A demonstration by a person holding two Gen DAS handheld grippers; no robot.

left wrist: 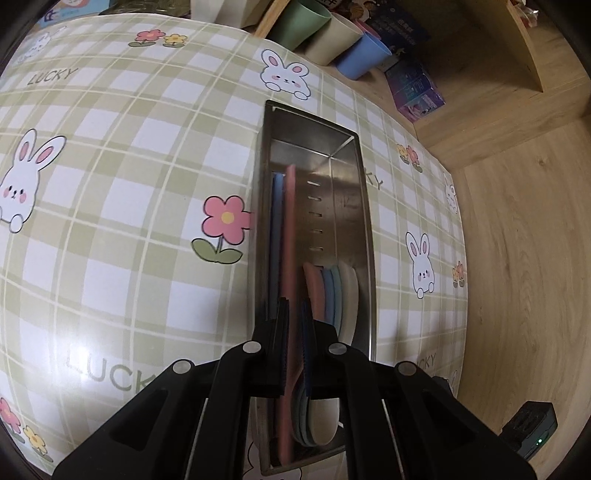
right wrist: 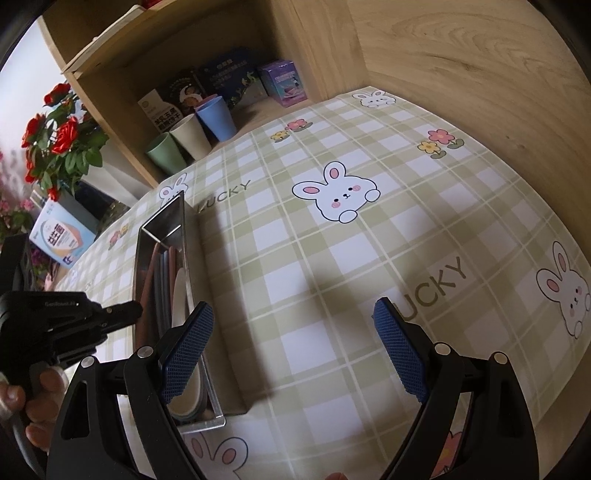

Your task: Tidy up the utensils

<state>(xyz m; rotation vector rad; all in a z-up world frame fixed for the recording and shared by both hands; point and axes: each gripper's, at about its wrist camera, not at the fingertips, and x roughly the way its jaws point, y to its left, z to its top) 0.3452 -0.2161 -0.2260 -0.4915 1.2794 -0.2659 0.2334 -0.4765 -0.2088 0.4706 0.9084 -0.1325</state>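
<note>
Here, in the left wrist view, a long steel tray [left wrist: 354, 192] runs from the bottom centre up to the middle of the frame, resting on the tabletop [left wrist: 122, 184]. Inside it, along its left wall, a blue board [left wrist: 276, 229] and a pink board [left wrist: 291, 236] stand on edge side by side. To their right, low in the tray, a row of small round plates [left wrist: 338, 291] in pink, blue, teal and cream leans together. The left hand-held gripper [left wrist: 293, 332] is clamped on the pink board, its pads pressing both faces. The tabletop wears a green checked cloth with rabbits, flowers and the word LUCKY. At the upper edge, green, cream and blue cups [left wrist: 332, 33] lie beyond the cloth beside some boxes; wooden panels fill the right side.

In the right wrist view, the same tray [right wrist: 162, 221] sits at the left of the frame, the boards [right wrist: 162, 269] and plates [right wrist: 181, 295] visible inside. The left hand-held gripper [right wrist: 125, 312] reaches in from the left edge over the tray, a person's hand [right wrist: 33, 402] below it. The right hand-held gripper [right wrist: 295, 332] hangs wide open above bare cloth, holding nothing. In the upper left, a wooden shelf [right wrist: 122, 48] holds the cups [right wrist: 192, 136] and boxes, and red flowers [right wrist: 59, 136] stand at the far left.
</note>
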